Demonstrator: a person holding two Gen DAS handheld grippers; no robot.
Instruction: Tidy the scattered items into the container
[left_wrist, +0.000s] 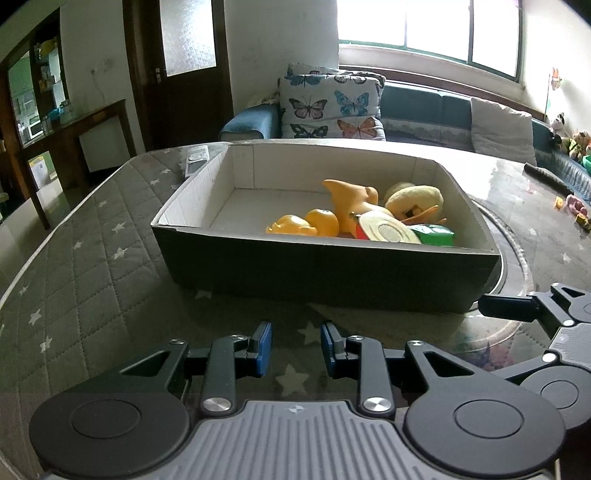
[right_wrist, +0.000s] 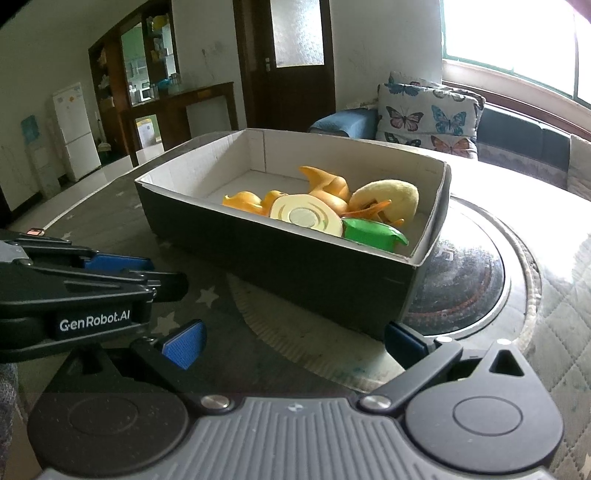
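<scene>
- The box (left_wrist: 325, 273), dark outside and white inside, stands on the quilted star-patterned table (left_wrist: 92, 258), straight ahead of both grippers; the toys lie in it already, heaped toward its right end: an orange figure (left_wrist: 351, 203), a yellow plush piece (left_wrist: 413, 197), a round cream disc (left_wrist: 388, 230) and a green piece (left_wrist: 434, 234).
- Its long axis runs left to right across the left wrist view, the long dark wall facing the tongs; in the right wrist view it lies slantwise, near corner toward the right gripper's right finger.
- The left half of the box floor is bare (room, I judge, for whatever is left).
- Some small toys (left_wrist: 576, 210) lie far off to the right on the table, nearer the right hand's side; whether they belong to the task I cannot tell.
- Left gripper (left_wrist: 296, 349): jaws partly apart, nothing between the blue pads, low before the box wall.
- Right gripper (right_wrist: 293, 343): jaws spread wide, empty, just beside the left one and closer to the box's right end.
</scene>
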